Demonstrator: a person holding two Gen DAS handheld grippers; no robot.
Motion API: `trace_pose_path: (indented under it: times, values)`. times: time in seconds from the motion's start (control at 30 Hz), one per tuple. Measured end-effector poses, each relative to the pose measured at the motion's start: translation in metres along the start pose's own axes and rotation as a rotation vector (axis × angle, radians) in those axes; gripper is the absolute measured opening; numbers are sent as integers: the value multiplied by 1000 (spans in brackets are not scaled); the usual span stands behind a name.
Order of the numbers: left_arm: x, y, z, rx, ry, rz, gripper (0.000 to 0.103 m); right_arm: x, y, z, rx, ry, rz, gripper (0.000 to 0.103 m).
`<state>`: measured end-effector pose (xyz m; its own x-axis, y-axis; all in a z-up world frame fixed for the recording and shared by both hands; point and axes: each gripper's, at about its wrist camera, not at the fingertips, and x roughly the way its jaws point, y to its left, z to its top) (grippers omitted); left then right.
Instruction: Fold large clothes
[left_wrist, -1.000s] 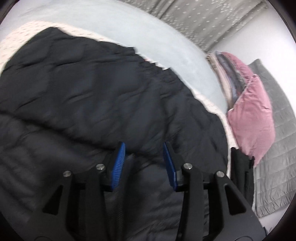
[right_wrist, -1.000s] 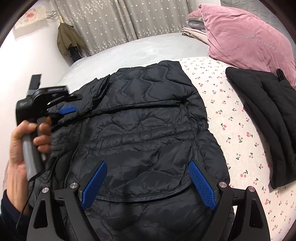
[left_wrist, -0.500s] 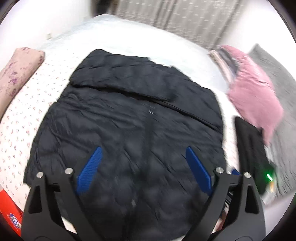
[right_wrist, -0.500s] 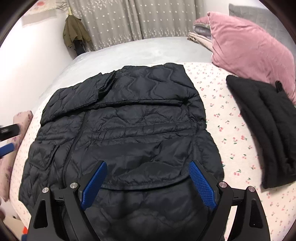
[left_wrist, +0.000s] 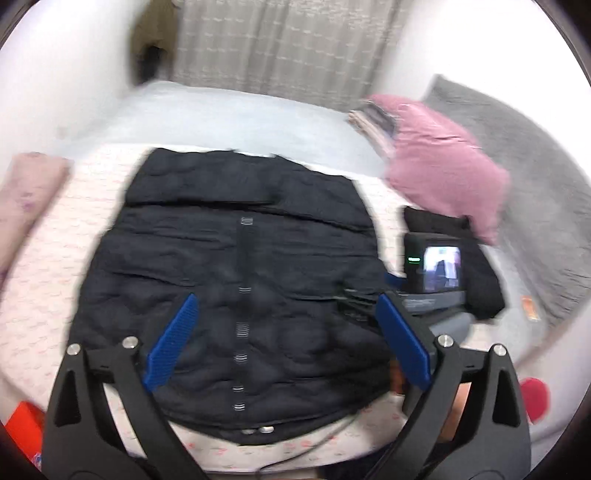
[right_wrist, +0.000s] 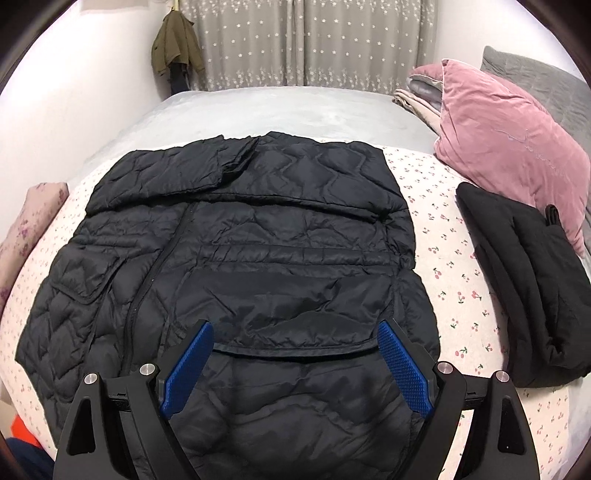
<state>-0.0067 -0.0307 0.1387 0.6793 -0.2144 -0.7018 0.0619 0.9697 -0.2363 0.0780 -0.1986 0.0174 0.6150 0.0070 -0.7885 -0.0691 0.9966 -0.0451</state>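
A black quilted puffer jacket lies spread on the cherry-print bed sheet, both sleeves folded across its upper part. It also shows in the left wrist view, blurred. My left gripper is open and empty, held above the jacket's near hem. My right gripper is open and empty, low over the jacket's near edge. The right gripper's body with its camera screen shows at the right of the left wrist view.
A folded black garment lies right of the jacket. A pink pillow and folded blankets sit behind it. A floral pillow is at the left edge. A grey blanket covers the far bed. Something red lies below left.
My left gripper opened wide, let go of the jacket and pulled back and up from it. My right gripper stayed open and rose slightly. The jacket's left sleeve now lies folded across its top.
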Motion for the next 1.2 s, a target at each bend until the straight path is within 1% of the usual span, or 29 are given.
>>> trace_pose_path:
  times: [0.07,0.13,0.17,0.2,0.23,0.27,0.3,0.33,0.37,0.47,0.5,0.53,0.63,0.73,0.77,0.8,0.83,0.9,1.0,1.07,1.13,1.2]
  values:
    - [-3,5,-3,-29,8,-26,97,0,4,-2,-9,0,6,91]
    - [-8,2,-10,-5,-8,6,97,-2,8,-3,-20,-5,15,91]
    - [-10,-2,-14,12,-12,3,97,-4,9,-3,-20,-9,23,91]
    - [-12,-8,-18,52,-17,0,97,-6,9,-4,-17,-14,29,91]
    - [-13,-11,-20,85,-28,13,97,-8,9,-4,-11,-19,36,91]
    - [-14,-13,-21,130,-54,14,97,-10,9,-5,-7,-27,42,91]
    - [-11,-10,-20,167,-74,13,98,-11,9,-5,-6,-30,43,91]
    - [-5,-4,-20,167,-71,31,99,-11,8,-6,-2,-35,42,91]
    - [5,11,-21,143,-49,55,99,-12,6,-7,7,-39,38,91]
    - [45,76,-25,-17,51,74,99,-17,-8,-9,63,-48,40,91]
    - [61,109,-28,-96,88,95,99,-20,-16,-11,98,-52,48,91]
    - [69,131,-29,-144,106,110,99,-24,-24,-14,136,-57,65,91]
    - [83,203,-40,-283,135,179,99,-32,-41,-27,186,-46,91,91]
    - [79,262,-58,-415,137,209,99,-39,-65,-52,231,-28,72,91]
    - [78,274,-63,-454,138,215,99,-40,-74,-62,260,-16,63,91]
    - [77,285,-69,-497,146,215,99,-40,-82,-70,289,-3,60,91]
    - [75,294,-75,-528,148,192,99,-40,-93,-79,331,11,65,91]
    - [73,298,-84,-532,138,150,99,-39,-115,-97,438,38,96,91]
    - [78,297,-92,-499,150,160,99,-39,-136,-117,555,74,140,91]
    - [82,301,-95,-488,154,172,94,-38,-144,-130,604,94,144,91]
    - [87,305,-97,-488,156,200,93,-38,-147,-139,633,110,156,90]
    - [90,308,-104,-492,168,189,88,-40,-145,-142,634,115,163,88]
